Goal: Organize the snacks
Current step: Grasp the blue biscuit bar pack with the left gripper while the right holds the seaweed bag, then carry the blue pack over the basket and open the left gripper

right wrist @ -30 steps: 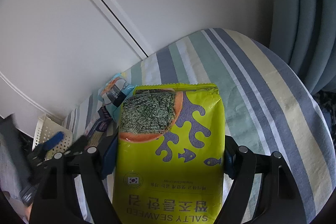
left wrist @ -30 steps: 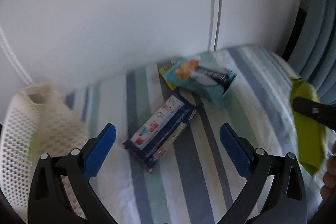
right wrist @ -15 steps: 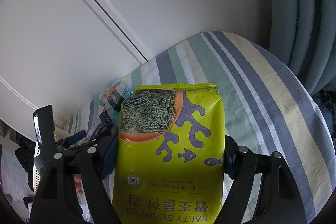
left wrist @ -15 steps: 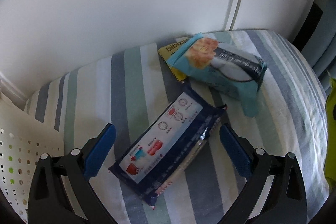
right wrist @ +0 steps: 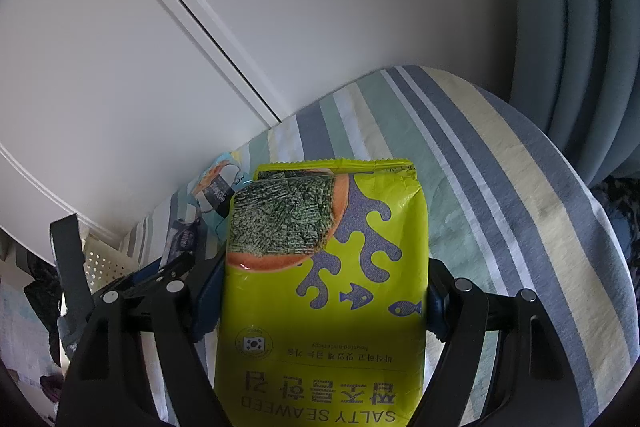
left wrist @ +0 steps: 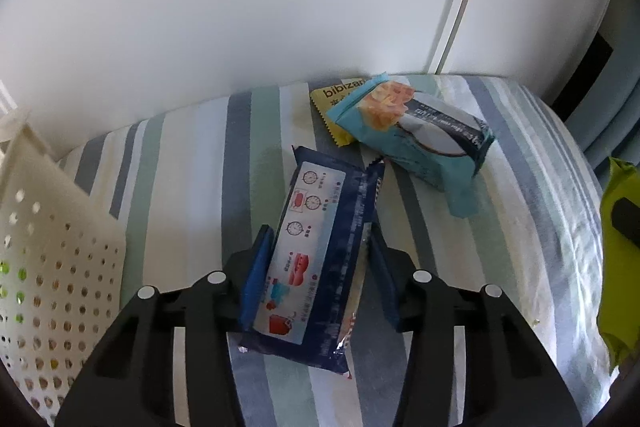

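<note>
Snacks are seen in both tools above a striped bed cover (left wrist: 192, 163): a dark blue packet (left wrist: 320, 259) is pinched across its width by the left tool (left wrist: 320, 259), and a lime-green salty seaweed bag (right wrist: 328, 287) is clamped between the pads of the right tool (right wrist: 320, 303). Two more snacks, a teal packet (left wrist: 420, 139) and a yellow packet (left wrist: 340, 107) partly tucked under it, are left lying near the white wall panel. A perforated cream basket (left wrist: 52, 251) is shown at the left edge of the cover, with something green glimpsed through its holes.

Trouble is judged most likely from the blue packet: it is gripped near its lower half only, its wrapper is slick and visibly buckled between the pads, and a quick swing toward the basket could let it slide out or twist. The seaweed bag is puffy with air, so it could be squeezed hard enough to crush the sheets inside, or be slipped by a tool closed only on its sides. A collision between the two tools is also possible if both are carried to the basket together.

The left tool is closed to roughly the packet's width; the right tool is held wider, matched to the bag.
</note>
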